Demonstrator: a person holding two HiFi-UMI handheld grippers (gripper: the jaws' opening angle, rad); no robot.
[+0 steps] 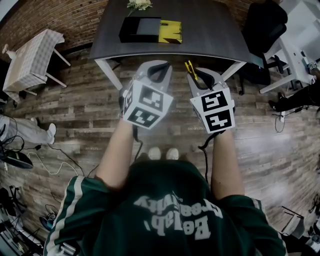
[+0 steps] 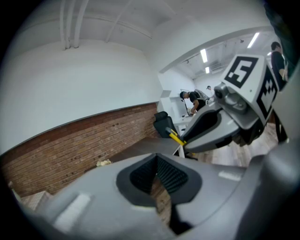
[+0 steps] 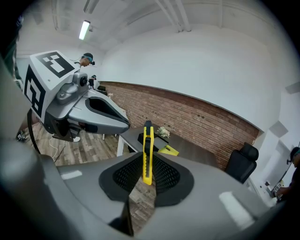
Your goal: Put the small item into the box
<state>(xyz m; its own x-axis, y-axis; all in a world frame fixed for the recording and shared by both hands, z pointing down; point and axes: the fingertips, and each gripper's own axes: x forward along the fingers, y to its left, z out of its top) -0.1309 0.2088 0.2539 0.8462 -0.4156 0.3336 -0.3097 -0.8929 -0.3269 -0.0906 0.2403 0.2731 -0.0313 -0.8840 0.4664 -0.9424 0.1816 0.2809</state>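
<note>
My right gripper (image 1: 200, 75) is shut on a slim yellow utility knife (image 1: 190, 68), which stands upright between the black pads in the right gripper view (image 3: 147, 152). My left gripper (image 1: 159, 67) hangs beside it, shut with nothing between its jaws (image 2: 157, 171). Both are held over the wood floor, short of the dark table (image 1: 200, 30). On the table's far side lies a black box (image 1: 141, 29) with a yellow part (image 1: 171, 31) next to it. The left gripper view also catches the knife (image 2: 177, 138) sticking out of the right gripper.
A small white table with a checked cloth (image 1: 32, 57) stands at the left. A black office chair (image 1: 262, 25) and a white desk are at the right. Flowers (image 1: 140, 4) sit at the table's far edge. Cables (image 1: 30, 155) trail on the floor at left.
</note>
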